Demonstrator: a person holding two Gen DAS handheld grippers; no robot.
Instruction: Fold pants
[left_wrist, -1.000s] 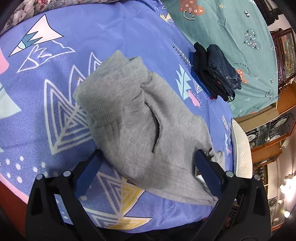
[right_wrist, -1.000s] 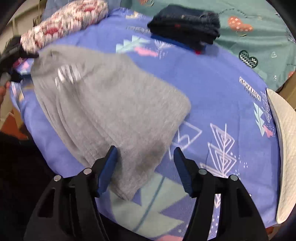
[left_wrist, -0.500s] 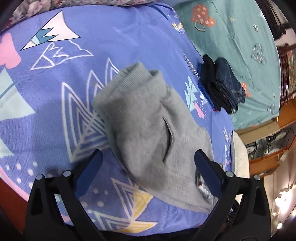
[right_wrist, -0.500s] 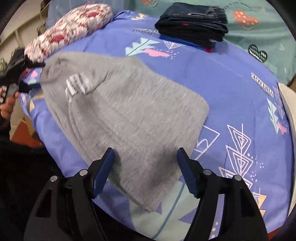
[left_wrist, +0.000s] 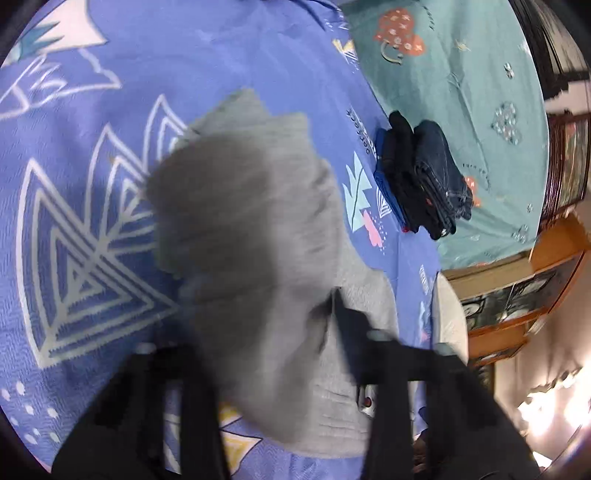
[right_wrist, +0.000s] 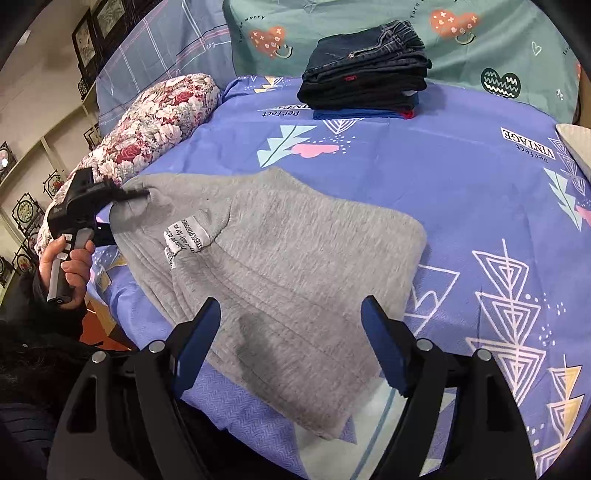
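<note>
Bed (right_wrist: 461, 177): your purple sheet lies open right of the pants.
Grey pants (right_wrist: 295, 266): folded, near the bed's front edge, white label up.
Left tool (right_wrist: 127, 195): closing on the pants' corner.
Right tool (right_wrist: 291, 317): opening, above the pants, grasping nothing.

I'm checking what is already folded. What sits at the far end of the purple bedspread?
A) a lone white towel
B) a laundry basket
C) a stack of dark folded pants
C: a stack of dark folded pants rests near the bedspread's far edge.
</note>
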